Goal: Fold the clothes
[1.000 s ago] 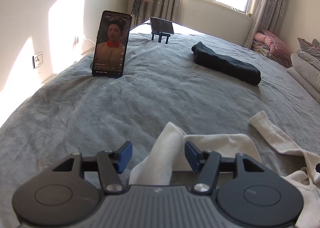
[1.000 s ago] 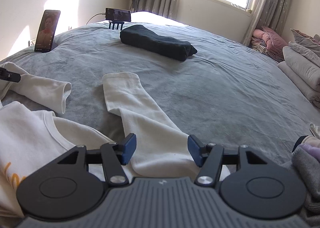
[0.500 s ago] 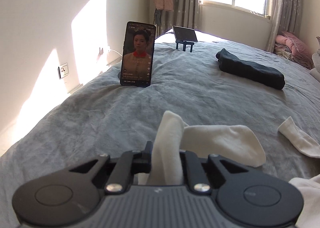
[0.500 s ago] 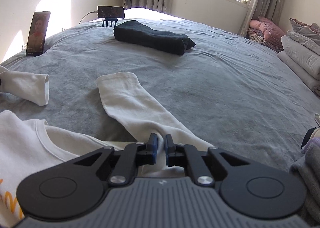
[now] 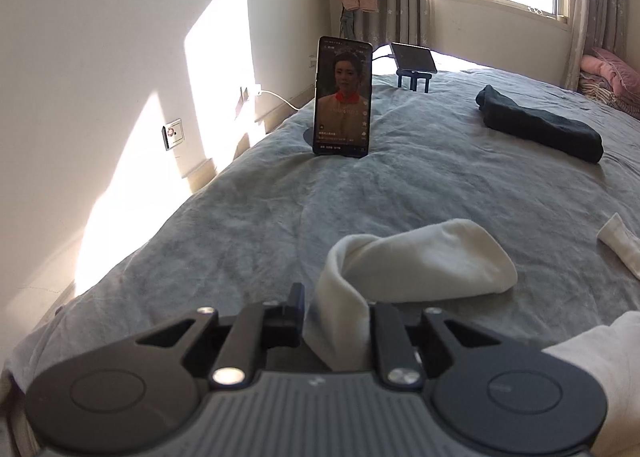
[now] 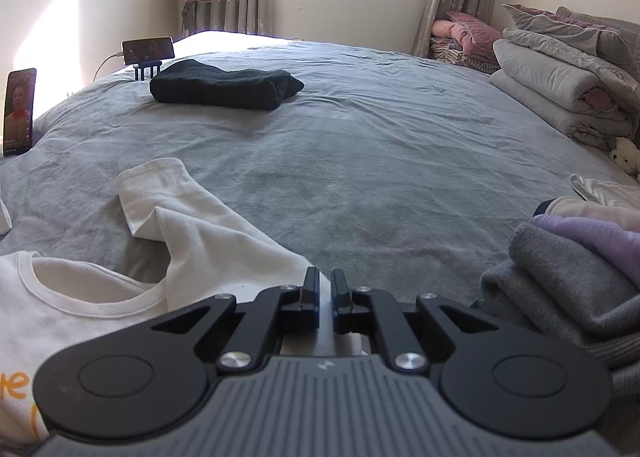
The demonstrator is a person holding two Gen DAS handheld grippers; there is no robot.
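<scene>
A white long-sleeved shirt (image 6: pixel 80 297) with orange print lies on the grey bed cover (image 6: pixel 360 161). My left gripper (image 5: pixel 340 297) has one white sleeve (image 5: pixel 420 257) bunched between its jaws, which are opening slightly; the sleeve arches up and folds over to the right. The other sleeve's cuff (image 5: pixel 618 245) shows at the right edge. My right gripper (image 6: pixel 325 281) is nearly closed on the base of the second sleeve (image 6: pixel 192 225), pale cloth showing in the narrow gap as its jaws ease open. That sleeve lies creased, its cuff pointing up-left.
An upright phone (image 5: pixel 343 101) playing video and a second phone on a stand (image 5: pixel 414 57) sit at the bed's far left. A dark folded garment (image 6: pixel 224 89) lies beyond. Grey and purple clothes (image 6: pixel 568 277) are piled at right, folded quilts (image 6: pixel 560 89) behind; the wall (image 5: pixel 120 57) is left.
Both grippers went from open around the sleeves to closed on them. Each then moved with its sleeve: the left sleeve now arches over, and the right sleeve has creased.
</scene>
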